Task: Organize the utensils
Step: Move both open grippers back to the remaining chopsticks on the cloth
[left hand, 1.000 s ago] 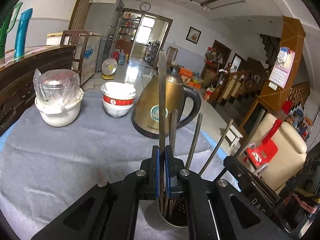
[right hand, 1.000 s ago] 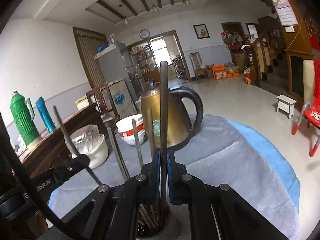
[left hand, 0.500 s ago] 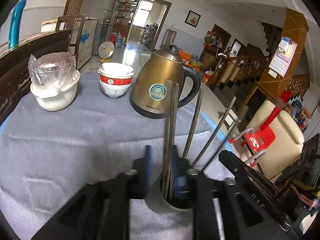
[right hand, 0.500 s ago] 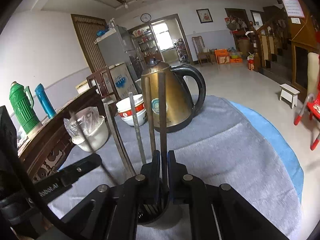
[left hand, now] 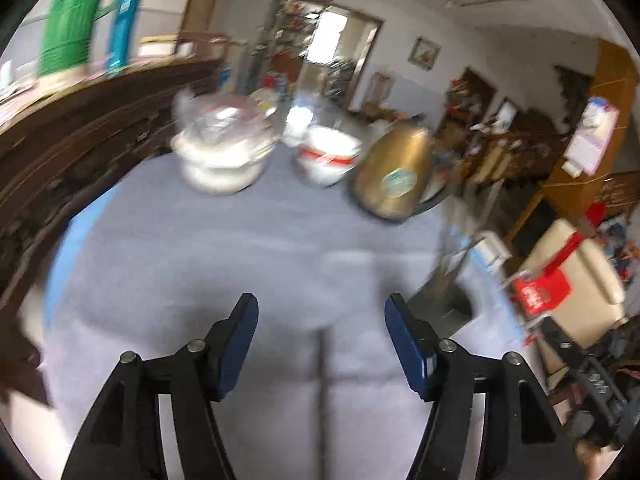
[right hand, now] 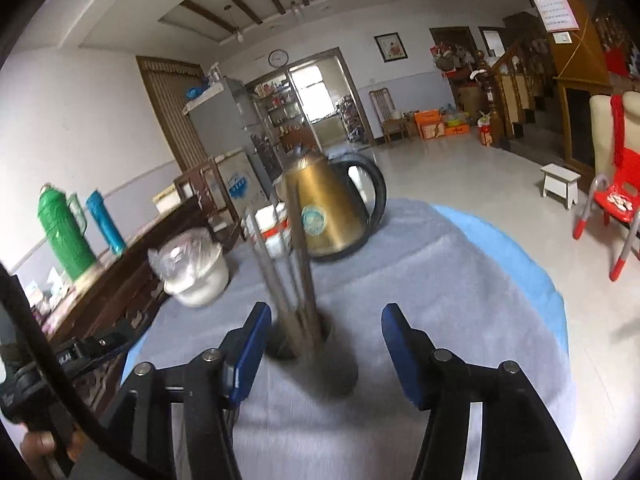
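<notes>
A grey metal holder (right hand: 298,338) stands on the grey cloth with several long dark chopsticks (right hand: 298,256) upright in it. My right gripper (right hand: 326,354) is open and empty, just behind the holder, which sits between and ahead of its blue pads. In the blurred left wrist view the holder (left hand: 442,306) is at the right, beyond the right pad. My left gripper (left hand: 320,340) is open and empty above bare cloth. One dark stick (left hand: 322,364) lies on the cloth between its fingers.
A gold kettle (right hand: 330,210) stands behind the holder, with stacked red-and-white bowls (left hand: 328,156) and a plastic-covered white pot (right hand: 196,274) to its left. A dark wooden cabinet (right hand: 120,280) with green and blue flasks borders the table's left side.
Both grippers have opened, let go of their chopsticks into the holder and pulled back. The left gripper has swung away to the left, blurring its view.
</notes>
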`<state>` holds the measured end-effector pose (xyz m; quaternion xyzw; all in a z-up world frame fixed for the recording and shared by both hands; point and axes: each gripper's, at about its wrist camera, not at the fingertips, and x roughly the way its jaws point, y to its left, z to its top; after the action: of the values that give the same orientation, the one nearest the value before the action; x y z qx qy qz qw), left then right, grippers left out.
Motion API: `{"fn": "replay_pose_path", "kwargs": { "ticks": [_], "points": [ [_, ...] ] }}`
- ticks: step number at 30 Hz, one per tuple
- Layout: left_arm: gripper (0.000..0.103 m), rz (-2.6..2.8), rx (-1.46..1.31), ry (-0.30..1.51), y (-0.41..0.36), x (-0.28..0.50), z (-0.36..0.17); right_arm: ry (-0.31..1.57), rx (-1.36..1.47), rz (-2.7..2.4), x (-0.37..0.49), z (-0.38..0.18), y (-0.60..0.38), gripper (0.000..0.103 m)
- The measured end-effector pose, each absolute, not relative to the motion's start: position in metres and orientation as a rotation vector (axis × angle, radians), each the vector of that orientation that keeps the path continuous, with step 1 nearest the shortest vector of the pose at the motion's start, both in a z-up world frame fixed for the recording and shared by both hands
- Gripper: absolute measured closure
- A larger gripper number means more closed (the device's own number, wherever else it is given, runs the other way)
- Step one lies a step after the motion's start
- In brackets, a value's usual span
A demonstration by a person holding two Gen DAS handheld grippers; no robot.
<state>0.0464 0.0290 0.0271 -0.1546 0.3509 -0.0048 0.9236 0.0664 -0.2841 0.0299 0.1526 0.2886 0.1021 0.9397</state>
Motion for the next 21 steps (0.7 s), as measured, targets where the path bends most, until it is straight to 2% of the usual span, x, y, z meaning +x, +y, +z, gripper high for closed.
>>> {"fn": "replay_pose_path", "kwargs": {
  "ticks": [8, 19, 21],
  "points": [
    [0.036, 0.131, -0.311, 0.932, 0.064, 0.014, -0.042, 0.835, 0.273, 0.278, 0.045, -0.041, -0.24, 0.042],
    [0.036, 0.126, -0.294, 1.034, 0.057, 0.012, -0.067, 1.027, 0.235, 0.418, 0.049, -0.069, -0.197, 0.042],
    [0.036, 0.123, -0.296, 1.038, 0.057, 0.011, -0.067, 1.061, 0.259, 0.459, 0.056, -0.071, -0.189, 0.047]
  ]
}}
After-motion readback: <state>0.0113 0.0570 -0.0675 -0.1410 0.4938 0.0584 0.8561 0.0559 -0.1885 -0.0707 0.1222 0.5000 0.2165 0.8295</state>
